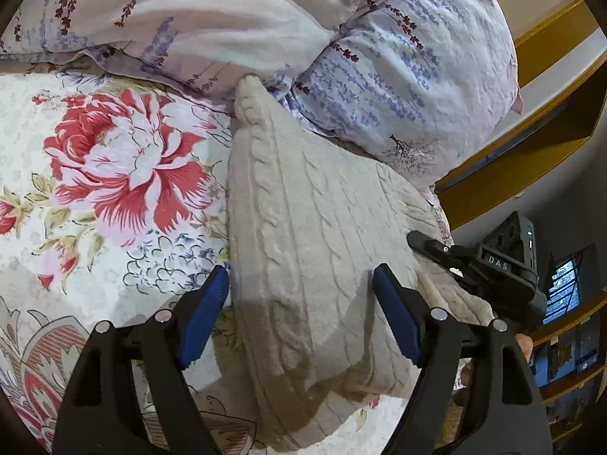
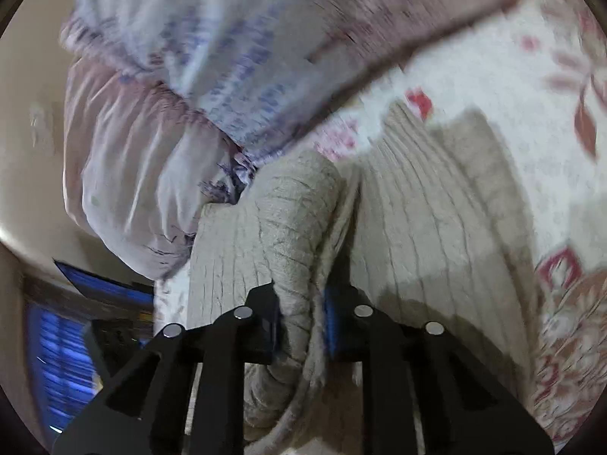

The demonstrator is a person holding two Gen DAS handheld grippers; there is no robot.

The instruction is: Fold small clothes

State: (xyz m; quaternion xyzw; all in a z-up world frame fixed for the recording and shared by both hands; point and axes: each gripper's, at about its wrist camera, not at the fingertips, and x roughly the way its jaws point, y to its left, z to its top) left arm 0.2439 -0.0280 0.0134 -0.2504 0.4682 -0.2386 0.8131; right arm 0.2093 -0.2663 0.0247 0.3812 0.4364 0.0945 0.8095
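Left tool (image 1: pixel 299 314) hanging released, blue pads spread wide over beige cable-knit sweater (image 1: pixel 303 227), not gripping. Sweater lying on floral bedsheet (image 1: pixel 114 174), top end touching lavender-print duvet (image 1: pixel 398 87). Right tool (image 2: pixel 301 326) clenching bunched fold of sweater (image 2: pixel 292 227), likely sleeve. Judgement: carrying fold inward, keeping knit taut, edge aligned; left tool pinning body would help. Count: one sweater, one duvet, two tools.
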